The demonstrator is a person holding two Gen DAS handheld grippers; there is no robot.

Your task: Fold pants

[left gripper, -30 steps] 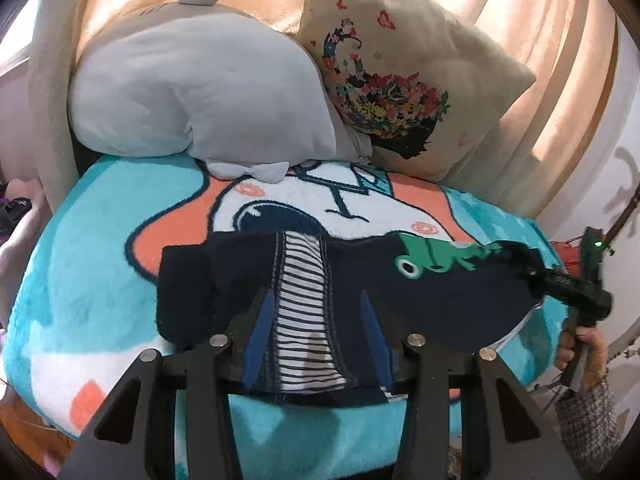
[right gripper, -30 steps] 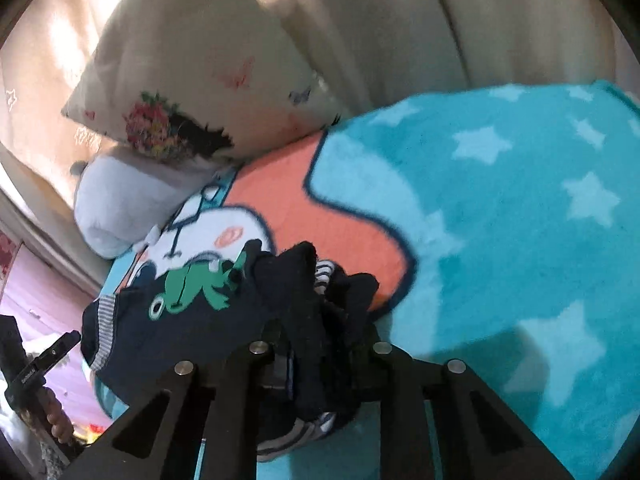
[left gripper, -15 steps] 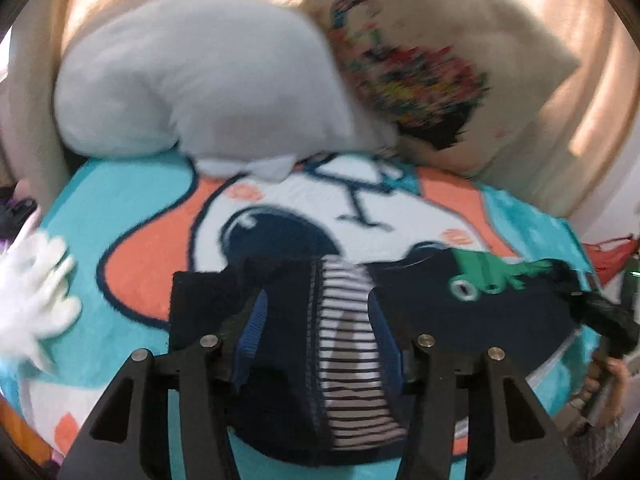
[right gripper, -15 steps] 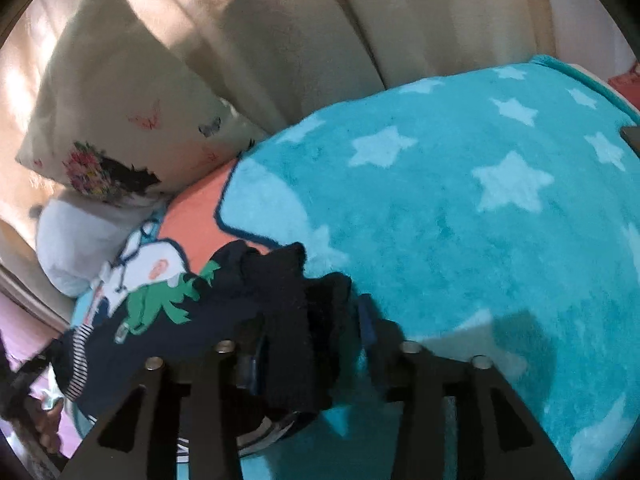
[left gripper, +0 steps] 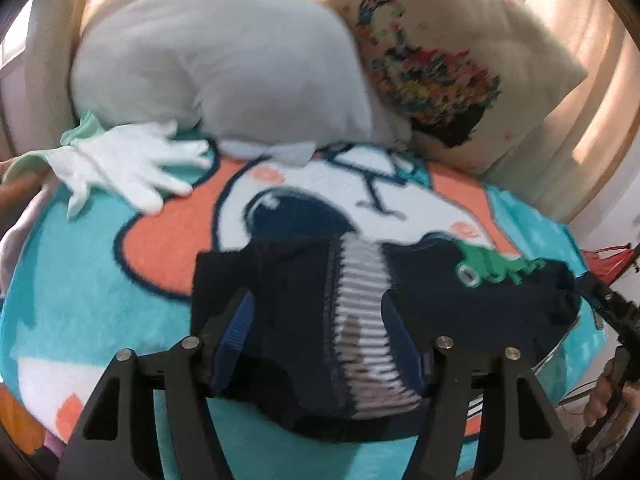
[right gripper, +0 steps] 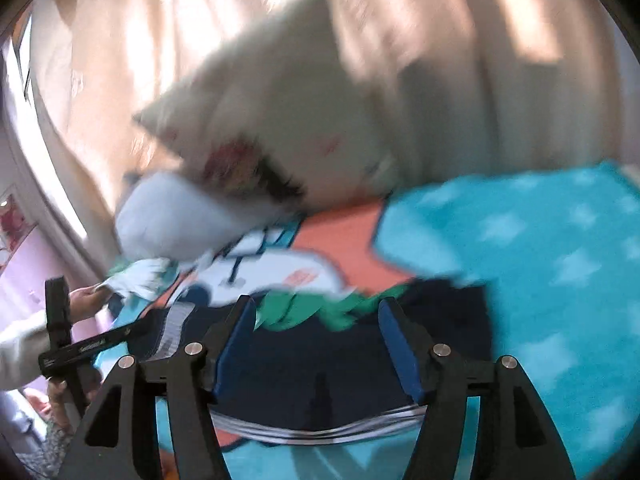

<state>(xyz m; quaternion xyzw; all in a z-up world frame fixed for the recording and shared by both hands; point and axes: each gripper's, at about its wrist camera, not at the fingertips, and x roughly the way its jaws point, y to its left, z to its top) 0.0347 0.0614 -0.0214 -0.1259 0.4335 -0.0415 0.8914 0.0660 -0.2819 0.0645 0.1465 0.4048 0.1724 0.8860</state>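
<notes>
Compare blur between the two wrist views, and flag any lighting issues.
Right wrist: heavy motion smear on the printed pillow, curtains and blanket; gripper fingers sharp. Left wrist: milder blur, the pants and white glove soft but readable. Both: warm backlight through the curtains, bright streaks, dark fisheye corners.

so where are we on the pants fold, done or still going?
Looks near done: the navy pants lie doubled on the blanket, striped lining showing. In hand: nothing gripped; the left gripper and right gripper are both opening, pads clear of the cloth. Left: perhaps one more fold or smoothing; blur hides the edges.
</notes>
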